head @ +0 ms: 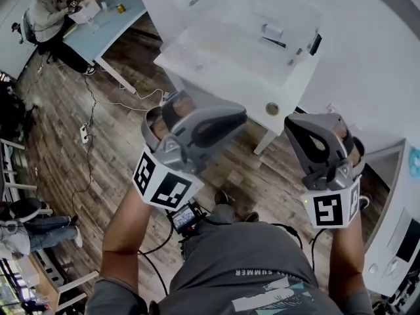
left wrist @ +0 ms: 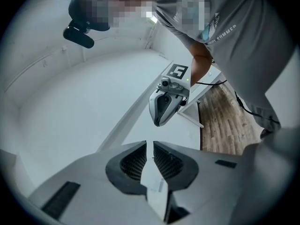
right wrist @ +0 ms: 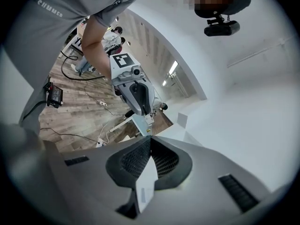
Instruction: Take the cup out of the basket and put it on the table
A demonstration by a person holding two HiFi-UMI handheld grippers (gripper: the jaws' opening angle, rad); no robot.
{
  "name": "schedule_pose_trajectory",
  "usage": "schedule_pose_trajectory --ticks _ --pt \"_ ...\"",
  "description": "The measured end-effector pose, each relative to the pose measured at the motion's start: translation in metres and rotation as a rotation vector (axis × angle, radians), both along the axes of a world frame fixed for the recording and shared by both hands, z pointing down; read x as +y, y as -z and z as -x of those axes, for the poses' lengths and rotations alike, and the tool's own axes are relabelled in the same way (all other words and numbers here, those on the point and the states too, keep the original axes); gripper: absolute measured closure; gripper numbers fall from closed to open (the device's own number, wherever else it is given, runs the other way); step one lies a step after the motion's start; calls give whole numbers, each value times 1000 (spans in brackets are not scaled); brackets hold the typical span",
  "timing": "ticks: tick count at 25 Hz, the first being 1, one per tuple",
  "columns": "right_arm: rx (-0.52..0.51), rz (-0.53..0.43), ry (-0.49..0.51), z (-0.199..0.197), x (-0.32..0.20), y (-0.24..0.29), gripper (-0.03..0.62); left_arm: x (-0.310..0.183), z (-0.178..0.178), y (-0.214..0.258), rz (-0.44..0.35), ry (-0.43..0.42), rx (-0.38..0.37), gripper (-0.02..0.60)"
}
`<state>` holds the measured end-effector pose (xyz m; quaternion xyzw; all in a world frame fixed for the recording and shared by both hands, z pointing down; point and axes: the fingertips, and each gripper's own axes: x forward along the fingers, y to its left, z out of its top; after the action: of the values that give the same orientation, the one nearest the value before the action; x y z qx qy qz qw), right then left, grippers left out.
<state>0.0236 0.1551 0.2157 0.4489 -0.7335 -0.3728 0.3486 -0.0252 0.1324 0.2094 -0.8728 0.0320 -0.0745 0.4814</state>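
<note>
No cup and no basket show in any view. I hold both grippers raised over the wooden floor (head: 98, 143), in front of a white table (head: 230, 58). My left gripper (head: 237, 117) points up and to the right; its jaws (left wrist: 150, 146) stand a narrow slit apart with nothing between them. My right gripper (head: 308, 122) is shut and empty, its pads meeting at the tips (right wrist: 150, 138). Each gripper sees the other: the right gripper (left wrist: 168, 100) hangs ahead of the left, and the left gripper (right wrist: 136, 90) ahead of the right.
The white table carries a few small dark items (head: 315, 43) and a round fitting (head: 272, 108) at its near corner. A blue table (head: 108, 25) with a seated person (head: 46, 15) stands at the far left. A power strip (head: 84, 133) and cables lie on the floor.
</note>
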Motion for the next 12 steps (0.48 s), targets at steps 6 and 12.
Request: schedule_pose_trajectory --ticks 6,12 --pt "20 -3 -48 10 -49 5 583 -47 13 2 -7 -39 23 526" --pt "23 15 -70 10 -81 1 583 -82 15 -3 17 -52 41 526"
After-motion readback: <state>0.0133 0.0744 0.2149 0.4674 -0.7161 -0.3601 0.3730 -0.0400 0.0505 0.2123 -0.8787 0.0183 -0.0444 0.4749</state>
